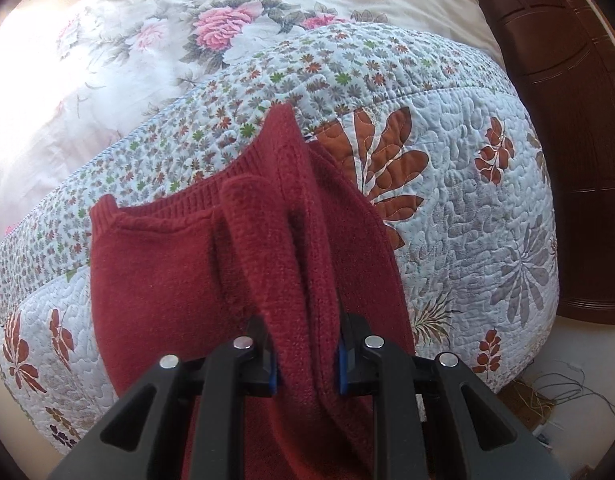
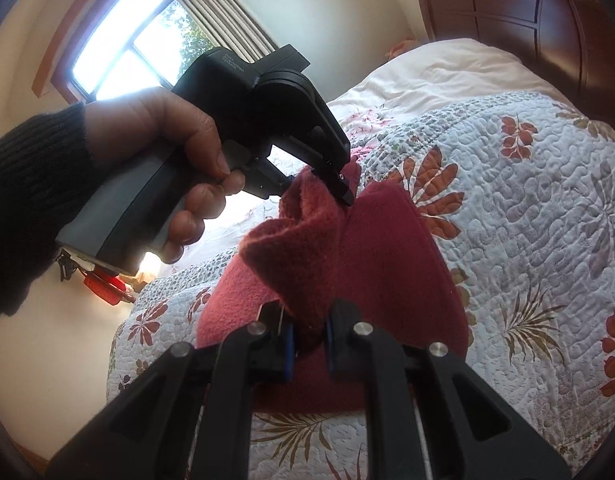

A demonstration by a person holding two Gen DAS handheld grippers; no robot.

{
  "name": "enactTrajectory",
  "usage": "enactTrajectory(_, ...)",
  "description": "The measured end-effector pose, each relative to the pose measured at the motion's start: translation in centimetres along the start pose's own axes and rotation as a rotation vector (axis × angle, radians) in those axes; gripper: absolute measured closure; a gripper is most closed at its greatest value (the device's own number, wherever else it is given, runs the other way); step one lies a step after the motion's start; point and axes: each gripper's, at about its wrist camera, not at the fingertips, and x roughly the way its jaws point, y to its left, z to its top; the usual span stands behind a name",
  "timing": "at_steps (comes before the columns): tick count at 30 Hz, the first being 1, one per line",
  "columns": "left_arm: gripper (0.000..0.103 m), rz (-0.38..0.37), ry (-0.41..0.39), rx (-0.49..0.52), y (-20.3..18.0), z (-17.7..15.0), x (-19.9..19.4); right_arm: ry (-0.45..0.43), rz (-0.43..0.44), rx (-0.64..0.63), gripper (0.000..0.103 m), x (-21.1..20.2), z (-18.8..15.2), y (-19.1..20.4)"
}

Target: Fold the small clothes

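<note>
Sunlight from a window (image 2: 135, 44) falls across a bed covered with a leaf-patterned quilt (image 1: 487, 208), a dark wooden headboard (image 1: 567, 120) behind it and a rose-print duvet (image 1: 155, 40) further up. On the quilt lies the task's piece — a dark red knitted garment (image 1: 167, 280), its ribbed hem toward the duvet and part of it drawn up off the bed.

Both tools are clamped on that raised fabric. The left gripper (image 1: 307, 364) pinches a thick fold between its blue pads, and the right gripper (image 2: 307, 344) bites another bunch of the same edge. In the right wrist view a hand (image 2: 179, 152) squeezes the left tool's trigger handle, black sleeve (image 2: 31, 200) at the wrist.

The step looks like carrying one side over to make a fold. To do it well, I would keep both grips firm, spread the two tools apart so the edge between them goes taut rather than sagging, carry it level across the flat part, and lower it so edges meet — releasing only once the cloth rests on the layer beneath.
</note>
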Motion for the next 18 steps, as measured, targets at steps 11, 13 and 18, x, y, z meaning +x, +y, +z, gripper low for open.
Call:
enactTrajectory(11,0.041,-0.194,-0.138,-0.054,-0.4,-0.8,-2.1,0.123,0.161,0.236,0.084,1.8,-1.8,-7.8)
enactTrajectory(13,0.035,-0.257,-0.214,-0.049,0.7,-2.3,-4.0,0.156,0.209,0.251,0.072,1.8,-2.3,-9.3)
enactTrajectory(18,0.029,-0.314,-0.366,-0.017,5.4,-9.3,-8.3,0.214,0.299,0.208,0.040,0.0,-0.8,-11.4)
